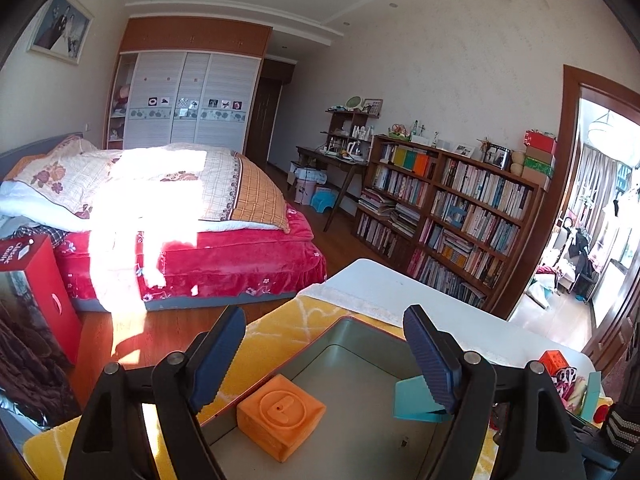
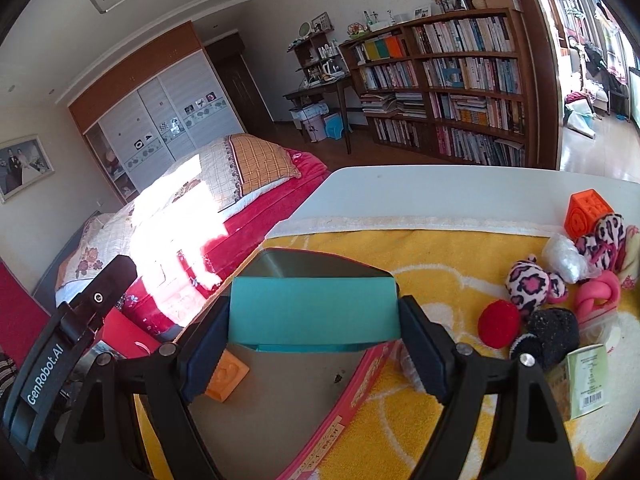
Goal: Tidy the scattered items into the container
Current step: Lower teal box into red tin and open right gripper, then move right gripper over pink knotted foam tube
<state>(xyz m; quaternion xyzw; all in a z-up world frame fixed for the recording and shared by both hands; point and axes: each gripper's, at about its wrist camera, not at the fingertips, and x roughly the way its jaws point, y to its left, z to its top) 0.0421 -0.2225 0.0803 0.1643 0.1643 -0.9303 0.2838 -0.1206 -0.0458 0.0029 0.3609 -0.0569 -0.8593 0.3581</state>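
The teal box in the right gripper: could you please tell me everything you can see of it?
The teal box is a plain, matte rectangular carton, seemingly cardboard, with no print visible. The right gripper holds it by its two ends, long side across, over the metal tin. Its broad face tilts toward the camera. In the left wrist view its lower part shows inside the tin, behind a finger. Whether it touches the tin floor is unclear.
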